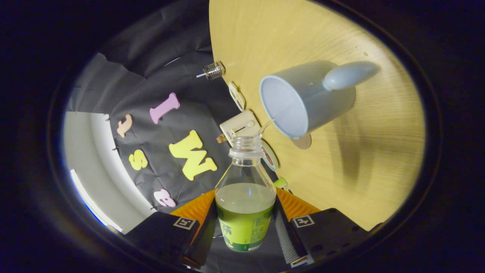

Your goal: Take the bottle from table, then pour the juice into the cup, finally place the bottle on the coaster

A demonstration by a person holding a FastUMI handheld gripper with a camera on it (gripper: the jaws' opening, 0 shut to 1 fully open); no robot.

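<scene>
My gripper [245, 222] is shut on a clear plastic bottle [245, 197] with a green label and pale green juice inside; both fingers press its sides. The view is rolled over, so the bottle is tipped with its uncapped mouth pointing at a grey cup [303, 100] just beyond it on the wooden table [360, 159]. A thin stream of juice arcs from the mouth into the cup's opening. The cup's handle sticks out on its far side. A round brown coaster [303, 142] peeks out from under the cup's rim, on the table.
Along the table's back edge lie a small clear glass jar [214, 70], a beige card-like item [238, 127] and some round flat pieces [269, 156]. The booth's black cloth wall [151, 76] stands behind the table.
</scene>
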